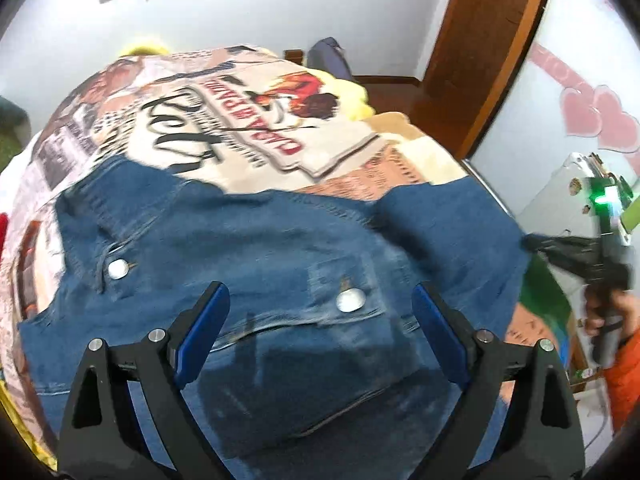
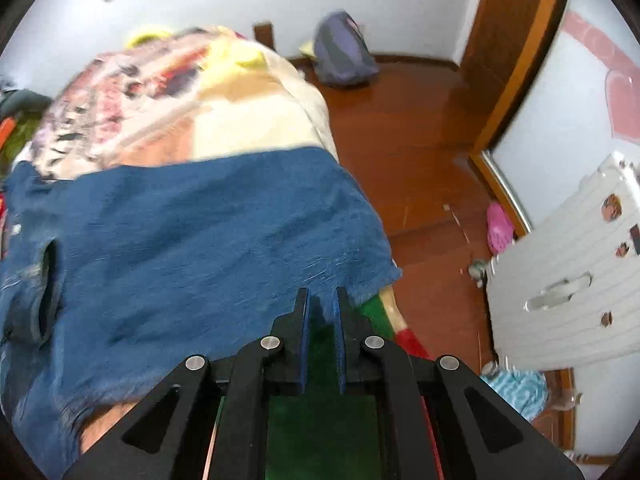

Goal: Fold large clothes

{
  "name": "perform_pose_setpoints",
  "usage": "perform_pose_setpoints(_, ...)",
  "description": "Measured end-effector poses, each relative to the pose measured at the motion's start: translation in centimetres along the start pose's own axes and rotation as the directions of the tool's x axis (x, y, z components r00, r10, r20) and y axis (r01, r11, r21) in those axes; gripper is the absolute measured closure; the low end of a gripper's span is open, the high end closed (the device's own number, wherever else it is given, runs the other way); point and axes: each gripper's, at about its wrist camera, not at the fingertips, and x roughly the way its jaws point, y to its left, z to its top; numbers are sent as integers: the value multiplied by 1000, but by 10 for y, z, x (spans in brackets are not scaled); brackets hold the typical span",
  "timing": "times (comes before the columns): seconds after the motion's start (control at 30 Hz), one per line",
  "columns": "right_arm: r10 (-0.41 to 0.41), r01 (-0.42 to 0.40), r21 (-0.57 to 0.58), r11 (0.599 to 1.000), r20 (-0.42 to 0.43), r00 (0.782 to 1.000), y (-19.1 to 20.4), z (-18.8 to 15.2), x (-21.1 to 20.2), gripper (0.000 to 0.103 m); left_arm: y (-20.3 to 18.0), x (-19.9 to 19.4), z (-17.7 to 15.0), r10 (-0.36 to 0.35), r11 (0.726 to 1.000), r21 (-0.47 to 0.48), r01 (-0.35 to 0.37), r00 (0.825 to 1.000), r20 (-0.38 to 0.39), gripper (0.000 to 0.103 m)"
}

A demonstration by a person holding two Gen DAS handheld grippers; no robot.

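A blue denim jacket [image 1: 260,264] with metal snap buttons lies spread on a bed covered by a printed blanket [image 1: 248,120]. My left gripper [image 1: 320,312] is open just above the jacket's chest pocket, holding nothing. My right gripper [image 2: 322,304] is nearly shut on the jacket's frayed near-right edge [image 2: 352,280], with the cloth between its blue pads. The jacket fills the left of the right wrist view [image 2: 192,248]. The right gripper also shows in the left wrist view [image 1: 568,252] at the jacket's right end.
A wooden floor [image 2: 420,152] lies right of the bed. A purple backpack [image 2: 344,52] stands by the far wall. A white suitcase [image 2: 568,280] and a pink shoe [image 2: 498,228] sit at the right near a wooden door frame [image 2: 516,60].
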Motion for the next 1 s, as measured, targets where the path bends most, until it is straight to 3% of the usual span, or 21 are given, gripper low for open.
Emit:
perform_pose_setpoints(0.07, -9, 8, -14, 1000, -18, 1000, 2, -1, 20, 97, -16, 10, 4, -14, 1000, 26, 15, 1000, -21, 10)
perform_pose_setpoints(0.17, -127, 134, -115, 984, 65, 990, 14, -8, 20, 97, -43, 31, 4, -18, 995, 99, 24, 998, -65, 10)
perform_pose_setpoints(0.23, -283, 297, -160, 941, 107, 953, 23, -11, 23, 97, -62, 45, 2, -14, 988, 151, 28, 996, -88, 10)
perform_pose_setpoints(0.27, -328, 345, -177, 922, 122, 937, 25, -13, 25, 97, -69, 51, 0, -14, 984, 173, 31, 995, -98, 10)
perform_pose_setpoints(0.3, -333, 352, -187, 917, 123, 935, 25, -15, 28, 97, -77, 60, -1, -7, 980, 196, 30, 993, -114, 10)
perform_pose_setpoints(0.47, -261, 269, -143, 952, 73, 962, 7, -9, 34, 97, -95, 97, -5, 32, 968, 252, 13, 984, -173, 10)
perform_pose_setpoints(0.57, -167, 169, -102, 980, 28, 986, -14, -7, 37, 96, -89, 113, -2, 11, 977, 212, 38, 974, -225, 7)
perform_pose_setpoints(0.7, -77, 76, -22, 997, -62, 995, -37, -1, 20, 96, -86, 113, 2, -3, 980, 194, 48, 974, -227, 7)
perform_pose_setpoints(0.77, 72, -71, 21, 997, -79, 994, -48, -5, 2, 96, -86, 110, 1, -1, 979, 201, 45, 976, -217, 7)
perform_pose_setpoints(0.83, 168, -169, 2, 986, -91, 982, -46, -13, -9, 96, -88, 106, 0, 4, 976, 214, 43, 977, -211, 7)
perform_pose_setpoints(0.87, 159, -162, -26, 986, -100, 982, -42, -18, -9, 96, -89, 103, -1, 6, 975, 219, 41, 978, -209, 7)
perform_pose_setpoints(0.93, 55, -67, -133, 989, -95, 994, -30, -30, -3, 96, -92, 95, -2, 10, 972, 230, 37, 980, -198, 7)
perform_pose_setpoints(1.0, -5, -4, -233, 972, -37, 999, -19, -43, 5, 96, -97, 84, 0, -7, 970, 236, 50, 984, -179, 7)
